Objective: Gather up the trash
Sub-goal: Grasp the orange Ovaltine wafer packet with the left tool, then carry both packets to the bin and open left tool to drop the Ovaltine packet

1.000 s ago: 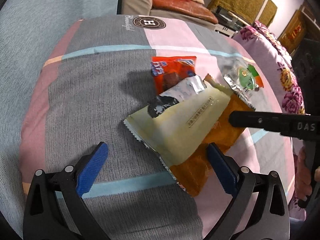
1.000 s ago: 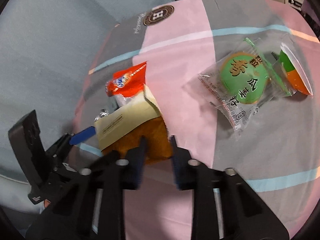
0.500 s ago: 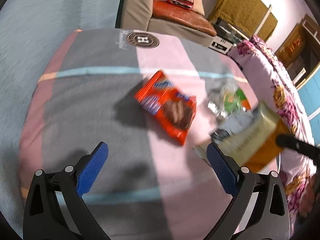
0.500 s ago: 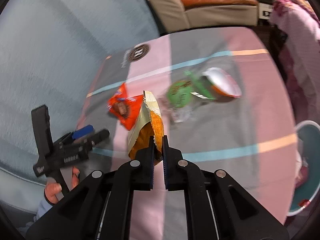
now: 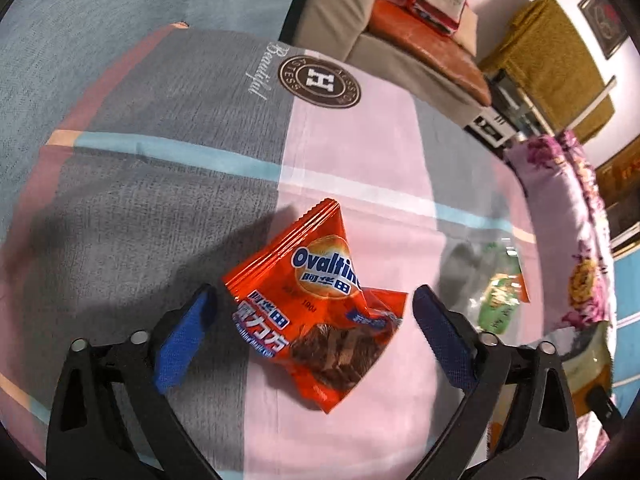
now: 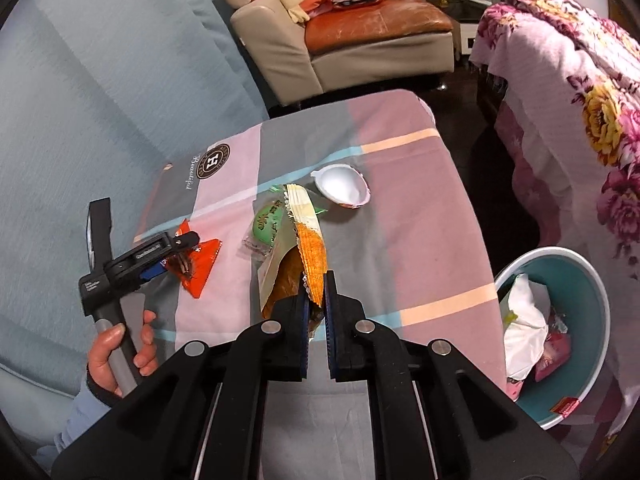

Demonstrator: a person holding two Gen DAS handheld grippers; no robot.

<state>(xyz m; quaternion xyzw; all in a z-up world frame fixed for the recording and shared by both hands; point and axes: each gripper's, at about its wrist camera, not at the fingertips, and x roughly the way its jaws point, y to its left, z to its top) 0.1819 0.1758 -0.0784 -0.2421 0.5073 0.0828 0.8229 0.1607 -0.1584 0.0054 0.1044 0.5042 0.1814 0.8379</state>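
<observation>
Two claws work: the right claw (image 6: 316, 300) pinches a light, crinkly bag (image 6: 308, 236) by its edge, while the left claw (image 5: 312, 316), narrowing but not gripping, straddles a slippery Ovaltine wrapper (image 5: 320, 312) on the desk (image 5: 168, 216).

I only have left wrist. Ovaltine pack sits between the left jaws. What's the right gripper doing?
Observer: The right gripper is shut on the yellow-orange wrapper, lifted above the cloth.
Operator: Is there a bin?
Observer: Yes, a teal bin stands on the floor to the right of the table, with trash already inside.
Operator: Anything else on the table?
Observer: A white cup lies beyond the green packet.
</observation>
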